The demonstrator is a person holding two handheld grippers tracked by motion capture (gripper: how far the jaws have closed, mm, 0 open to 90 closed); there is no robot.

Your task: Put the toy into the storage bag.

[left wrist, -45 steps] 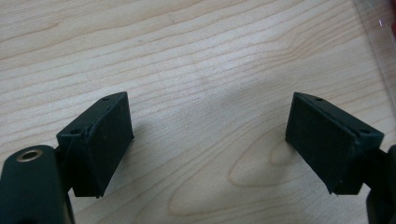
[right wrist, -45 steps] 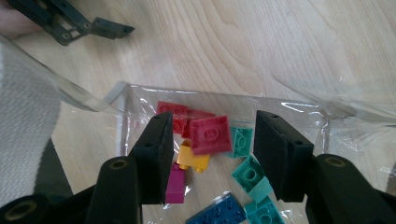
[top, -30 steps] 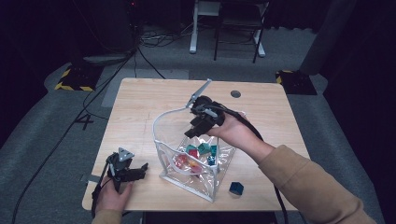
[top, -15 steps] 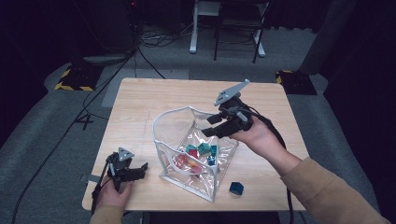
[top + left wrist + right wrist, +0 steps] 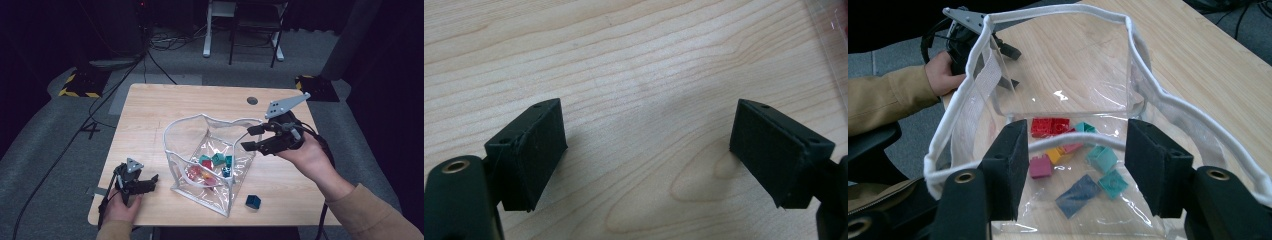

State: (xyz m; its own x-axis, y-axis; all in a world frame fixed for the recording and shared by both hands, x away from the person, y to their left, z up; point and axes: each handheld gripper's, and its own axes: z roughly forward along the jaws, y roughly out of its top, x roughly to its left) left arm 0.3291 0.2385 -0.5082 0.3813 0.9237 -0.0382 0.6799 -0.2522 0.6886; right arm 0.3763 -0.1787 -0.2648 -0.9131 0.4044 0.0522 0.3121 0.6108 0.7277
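The right gripper (image 5: 252,137) hangs just past the rim of the clear soft plastic bag with white fabric edging (image 5: 176,131), its jaws wide apart with nothing between them; they have just been opening further. Ahead of and below those jaws, inside the bag, lie the small plastic building blocks in red, pink, yellow, teal and dark blue (image 5: 1075,160). One dark teal block (image 5: 253,201) sits outside on the light wooden table (image 5: 150,107), below the gripper and near the bag's front corner. The left gripper (image 5: 145,184) rests well off on the bag's far side, jaws wide and empty over bare wood. The likely trouble: nothing steadies the bag, so a jaw brushing the floppy rim could fold it shut or tip it, spilling blocks. Reaching for the stray block, a jaw could also nudge it off the near table edge.
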